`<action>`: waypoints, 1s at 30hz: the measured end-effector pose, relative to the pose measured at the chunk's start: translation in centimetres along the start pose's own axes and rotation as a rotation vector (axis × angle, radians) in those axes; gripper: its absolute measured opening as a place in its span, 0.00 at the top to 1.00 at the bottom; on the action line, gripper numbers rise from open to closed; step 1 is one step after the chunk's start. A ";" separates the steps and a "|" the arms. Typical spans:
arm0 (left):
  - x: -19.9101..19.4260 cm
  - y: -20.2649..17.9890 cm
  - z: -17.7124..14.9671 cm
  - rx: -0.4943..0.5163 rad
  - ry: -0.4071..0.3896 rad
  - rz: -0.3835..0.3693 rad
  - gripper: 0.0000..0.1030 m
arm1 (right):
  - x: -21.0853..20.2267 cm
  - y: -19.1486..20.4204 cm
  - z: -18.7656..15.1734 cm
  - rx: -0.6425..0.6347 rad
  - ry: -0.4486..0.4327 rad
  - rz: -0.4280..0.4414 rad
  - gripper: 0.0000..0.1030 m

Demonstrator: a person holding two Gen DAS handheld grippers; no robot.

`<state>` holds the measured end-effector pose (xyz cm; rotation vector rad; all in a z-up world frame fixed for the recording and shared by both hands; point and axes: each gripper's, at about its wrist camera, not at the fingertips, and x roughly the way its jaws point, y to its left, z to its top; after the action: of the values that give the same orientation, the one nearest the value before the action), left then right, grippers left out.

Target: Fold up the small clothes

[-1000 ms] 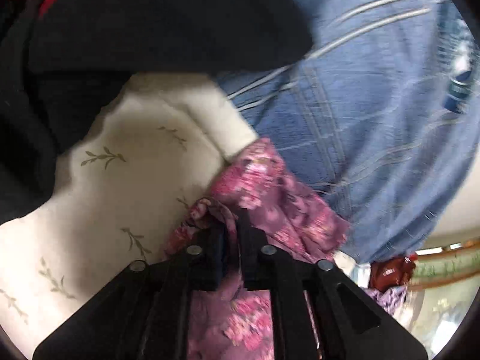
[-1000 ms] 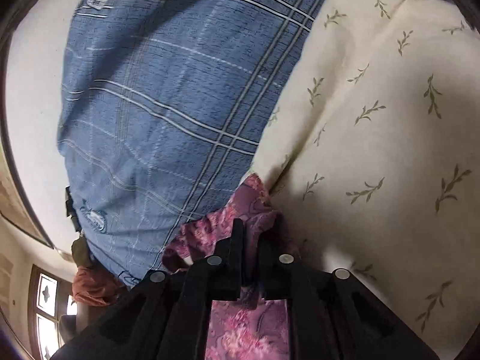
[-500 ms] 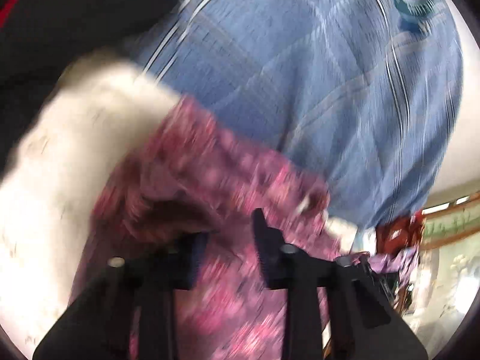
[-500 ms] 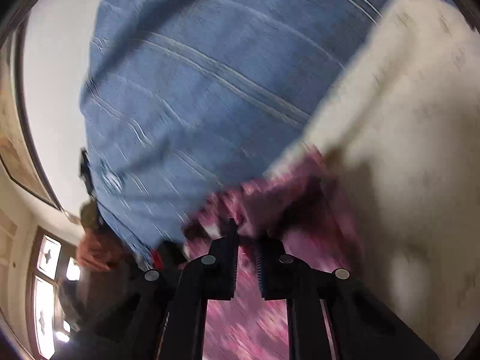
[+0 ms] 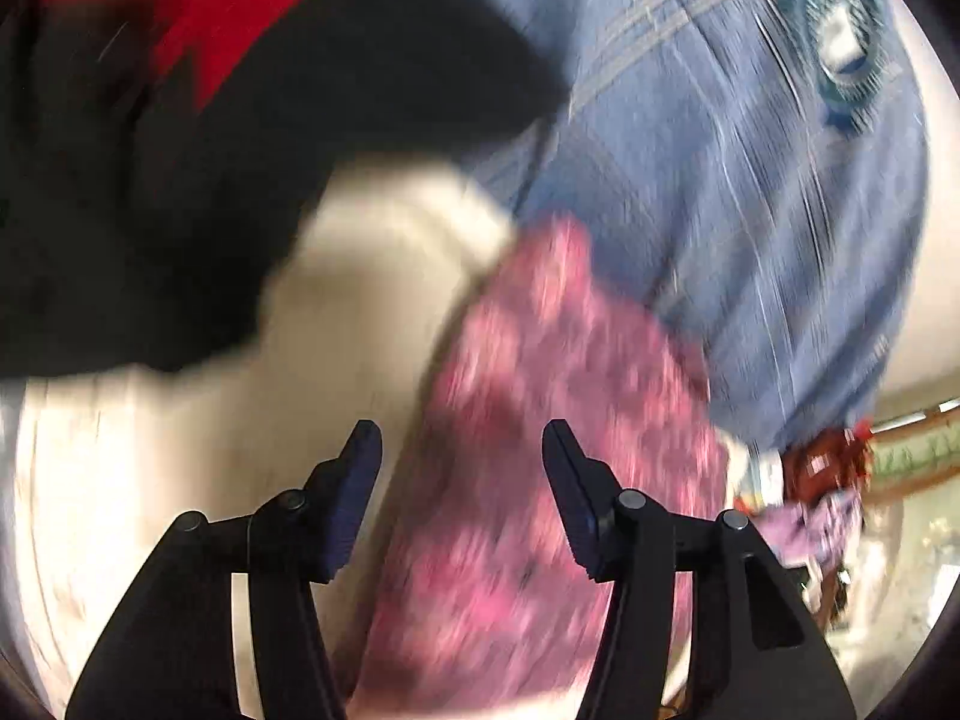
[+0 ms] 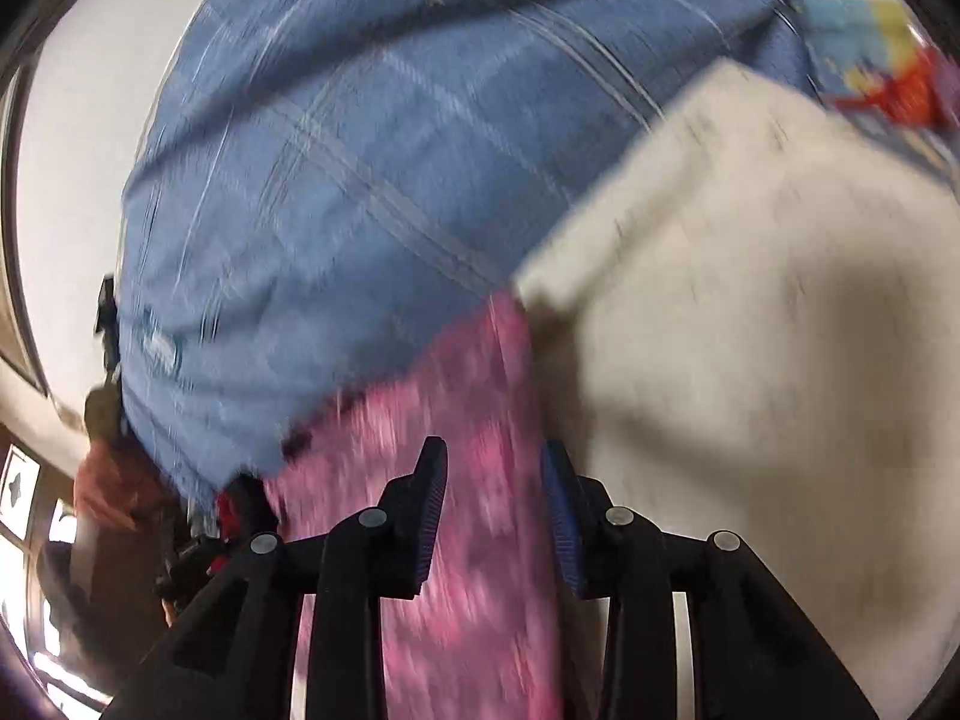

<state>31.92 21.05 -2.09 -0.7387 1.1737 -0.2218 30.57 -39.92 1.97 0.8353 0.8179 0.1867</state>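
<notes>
A pink floral garment point(image 5: 540, 390) lies in a long strip on the cream sheet point(image 5: 210, 468), blurred by motion. My left gripper point(image 5: 461, 438) hovers over its near part. Its jaws are opening, and both pads stand clear of the cloth seen through the gap. In the right wrist view the same pink garment point(image 6: 462, 408) runs under my right gripper point(image 6: 493, 450). Those jaws are opening too, and the cloth shows between the pads without being pinched.
A blue plaid cloth point(image 5: 720, 180) point(image 6: 360, 180) lies just beyond the pink garment. A black garment point(image 5: 180, 210) with a red part point(image 5: 240, 18) covers the far left. The cream sheet point(image 6: 750, 330) stretches to the right. Room clutter shows at the lower left point(image 6: 120, 480).
Both grippers were shut on bunched corners of the pink garment. They have let go and their jaws have spread. The garment now lies flatter and both views have shifted.
</notes>
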 end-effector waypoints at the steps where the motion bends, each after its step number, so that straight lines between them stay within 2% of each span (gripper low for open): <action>1: -0.5 0.5 -1.6 -0.003 0.012 -0.027 0.47 | -0.7 -0.3 -1.4 0.007 0.005 0.005 0.64; 5: -2.7 1.9 -7.9 -0.061 0.016 -0.146 0.47 | -4.4 -0.9 -6.7 0.038 -0.022 0.000 0.59; 8: -3.9 2.1 -12.0 -0.111 -0.017 -0.231 0.33 | -6.6 -1.9 -10.5 0.103 -0.050 0.036 0.48; 10: -2.8 1.5 -12.8 -0.145 -0.014 -0.282 0.31 | -6.4 -2.2 -12.3 0.155 -0.024 0.078 0.44; 12: -1.6 1.0 -12.5 -0.174 0.004 -0.292 0.31 | -5.4 -1.6 -12.8 0.154 -0.005 0.079 0.44; 15: 1.0 -0.1 -11.4 -0.237 -0.009 -0.237 0.30 | -3.9 -0.2 -12.2 0.139 -0.050 0.066 0.42; 16: 1.0 0.2 -10.8 -0.272 -0.024 -0.263 0.23 | -3.4 0.1 -12.0 0.150 -0.062 0.061 0.42; 18: 0.8 0.2 -9.8 -0.311 -0.066 -0.299 0.22 | -2.4 0.7 -11.6 0.172 -0.093 0.040 0.41; 20: 0.9 -0.5 -8.5 -0.280 -0.104 -0.271 0.68 | -1.4 1.5 -11.1 0.137 -0.110 0.037 0.50; 21: 1.1 -0.7 -8.0 -0.271 -0.101 -0.245 0.95 | -1.0 1.7 -11.1 0.137 -0.103 0.031 0.82; 22: 1.0 -0.7 -7.9 -0.285 -0.103 -0.222 0.95 | -0.5 1.5 -10.8 0.150 -0.083 0.039 0.95; 23: 0.5 -0.8 -8.2 -0.296 -0.117 -0.207 0.95 | -0.5 1.4 -10.6 0.167 -0.085 0.056 0.95; 24: -0.2 -1.2 -8.7 -0.284 -0.134 -0.208 0.96 | -1.4 1.5 -10.1 0.177 -0.113 0.109 0.95; 26: -2.3 -2.9 -10.4 -0.207 -0.186 -0.207 0.97 | -3.9 2.3 -9.3 0.143 -0.164 0.175 0.96; 28: -3.8 -3.7 -12.2 -0.153 -0.216 -0.195 0.97 | -6.4 3.0 -8.9 0.090 -0.198 0.186 0.96; 30: -2.9 -3.5 -13.0 -0.145 -0.211 -0.139 0.97 | -7.1 2.3 -9.0 0.085 -0.191 0.155 0.96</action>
<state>19.92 14.65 -0.14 -0.9492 0.9454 -0.1704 19.71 -36.32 4.15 0.9812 0.5857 0.2065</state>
